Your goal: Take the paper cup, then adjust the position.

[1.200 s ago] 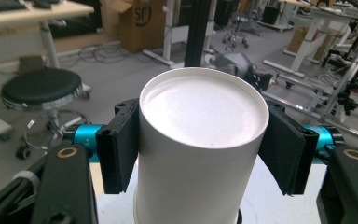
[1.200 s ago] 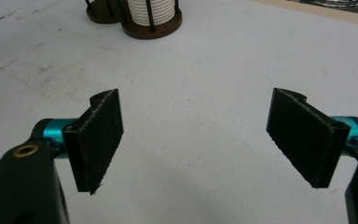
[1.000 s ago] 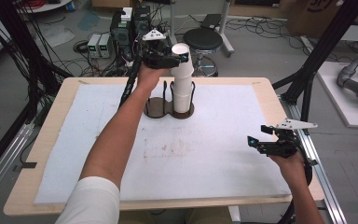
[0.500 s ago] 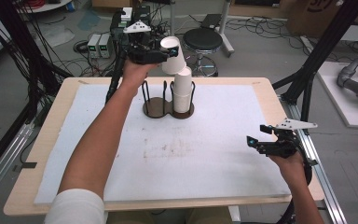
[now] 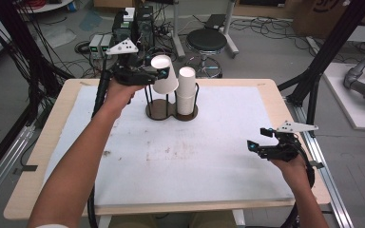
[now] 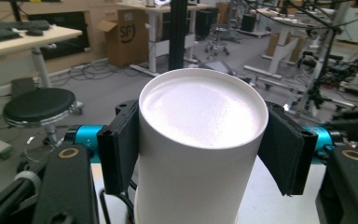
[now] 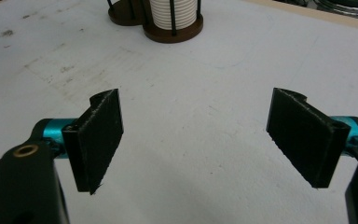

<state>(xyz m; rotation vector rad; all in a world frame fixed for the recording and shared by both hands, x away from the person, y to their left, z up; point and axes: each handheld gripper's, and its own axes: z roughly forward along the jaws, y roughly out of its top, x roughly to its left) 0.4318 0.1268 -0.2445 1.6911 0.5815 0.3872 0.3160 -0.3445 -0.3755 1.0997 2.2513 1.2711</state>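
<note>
The only writing I can make out is on a brown cardboard box [image 6: 129, 41] on the floor beyond the tabletop, seen in the left gripper view: large dark letters that look like "SF". The cups and the stand carry no print that I can read.

The left tongs [image 5: 159, 74] are clamped on a white paper cup [image 5: 163, 73], one black ribbed pad pressed against each side of its wall just under the rim. The cup is smooth, matte and tapered, and it hangs tilted in the air above the far part of the tabletop [image 5: 66, 102], just over the left ring of a cup stand [image 5: 160, 108], clear of it. In the left gripper view the cup [image 6: 196, 154] sits squarely between the pads, with its flat round end facing the camera.

The stand has two round dark-brown bases joined side by side, each fenced by thin black upright rods. The right ring holds a stack of white paper cups [image 5: 187, 90]; from the right gripper view their rolled rims show as fine ridges.

The right tongs [image 5: 253, 148] hover low over the near right part of the tabletop, spread wide with nothing between them. A white, faintly stained sheet covers the pale wooden top.
</note>
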